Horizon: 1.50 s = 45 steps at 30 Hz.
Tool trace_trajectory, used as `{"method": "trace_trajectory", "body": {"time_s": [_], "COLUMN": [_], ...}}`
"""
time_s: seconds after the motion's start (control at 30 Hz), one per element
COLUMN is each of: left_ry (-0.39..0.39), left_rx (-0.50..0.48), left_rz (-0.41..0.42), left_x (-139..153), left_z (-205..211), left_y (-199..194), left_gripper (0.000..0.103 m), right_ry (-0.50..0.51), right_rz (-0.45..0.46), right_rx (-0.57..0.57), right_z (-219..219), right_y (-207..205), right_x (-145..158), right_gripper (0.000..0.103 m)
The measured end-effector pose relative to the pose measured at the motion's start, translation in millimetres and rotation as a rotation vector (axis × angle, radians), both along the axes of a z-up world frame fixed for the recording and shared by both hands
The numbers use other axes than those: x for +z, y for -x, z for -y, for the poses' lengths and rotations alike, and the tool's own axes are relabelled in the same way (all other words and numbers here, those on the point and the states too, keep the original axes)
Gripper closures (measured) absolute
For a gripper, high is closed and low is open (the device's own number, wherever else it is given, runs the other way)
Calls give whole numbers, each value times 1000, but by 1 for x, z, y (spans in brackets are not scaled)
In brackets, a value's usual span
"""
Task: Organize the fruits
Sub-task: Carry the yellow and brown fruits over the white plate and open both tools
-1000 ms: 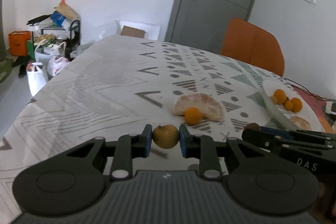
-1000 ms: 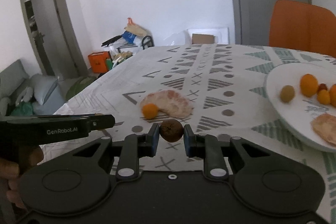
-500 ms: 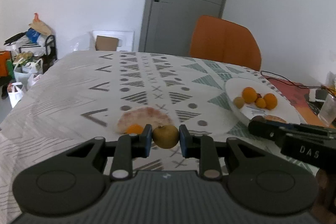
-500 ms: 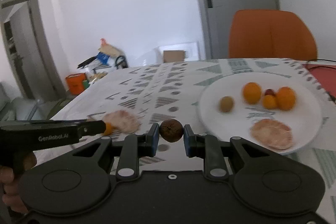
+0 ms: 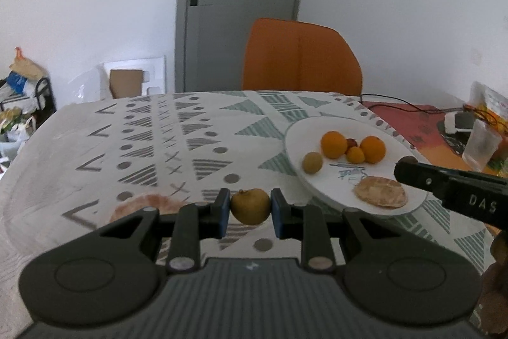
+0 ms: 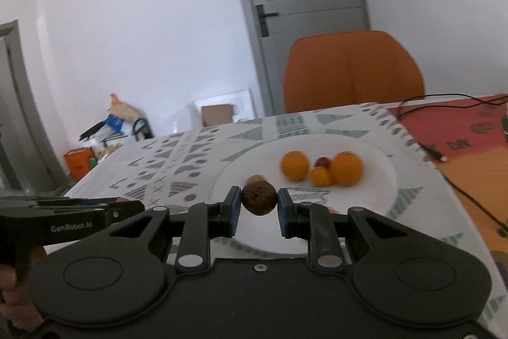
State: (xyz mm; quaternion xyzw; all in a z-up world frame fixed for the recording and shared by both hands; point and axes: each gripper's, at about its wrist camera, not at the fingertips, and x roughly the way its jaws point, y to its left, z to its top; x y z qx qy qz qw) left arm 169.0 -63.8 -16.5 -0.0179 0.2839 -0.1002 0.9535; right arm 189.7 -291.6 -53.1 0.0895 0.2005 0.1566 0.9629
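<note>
Fruits half sorted: several already on the plate (image 6: 374, 196) ahead of the fingers. Left gripper (image 5: 250, 208) clenched on a yellow fruit (image 5: 250, 206), right gripper (image 6: 258, 200) on a brown one (image 6: 258, 198) (over the plate). Peeled piece (image 5: 143, 205) left on the counter (image 5: 158, 132).

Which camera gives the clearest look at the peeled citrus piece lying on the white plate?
The left wrist view. There the peeled citrus piece lies sharp and unobstructed near the front rim of the white plate. In the right wrist view, that part of the plate sits behind the right gripper, so the piece is hidden.
</note>
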Motion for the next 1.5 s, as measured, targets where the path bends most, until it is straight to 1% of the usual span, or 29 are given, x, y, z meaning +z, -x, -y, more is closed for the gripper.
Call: {"method": "trace_trajectory", "body": {"time_s": [0.27, 0.5, 0.77, 1.0, 1.4, 1.43, 1.47, 1.5], "left_ry": [-23, -25, -11, -12, 23, 26, 29, 32], "left_rx": [-58, -104, -128, -86, 45, 53, 60, 68], "left_rz": [4, -5, -15, -13, -19, -19, -19, -18], "left_x": [2, -3, -2, 0, 3, 3, 3, 3], "left_z": [30, 55, 71, 55, -5, -9, -12, -15], "left_y": [-19, -34, -45, -43, -27, -26, -24, -22], "left_gripper": [77, 77, 77, 74, 74, 74, 74, 74], "right_ry": [-30, -51, -39, -29, -12, -8, 1, 13], "right_rz": [4, -20, -37, -49, -60, -62, -62, -62], "right_rx": [-73, -93, -114, -99, -96, -97, -108, -121], "right_z": [31, 47, 54, 48, 36, 35, 33, 32], "right_y": [-3, -10, -18, -25, -41, -42, -42, -41], "right_x": [-3, -9, -9, -12, -12, -12, -11, -11], "right_gripper": [80, 80, 80, 80, 80, 78, 74, 64]}}
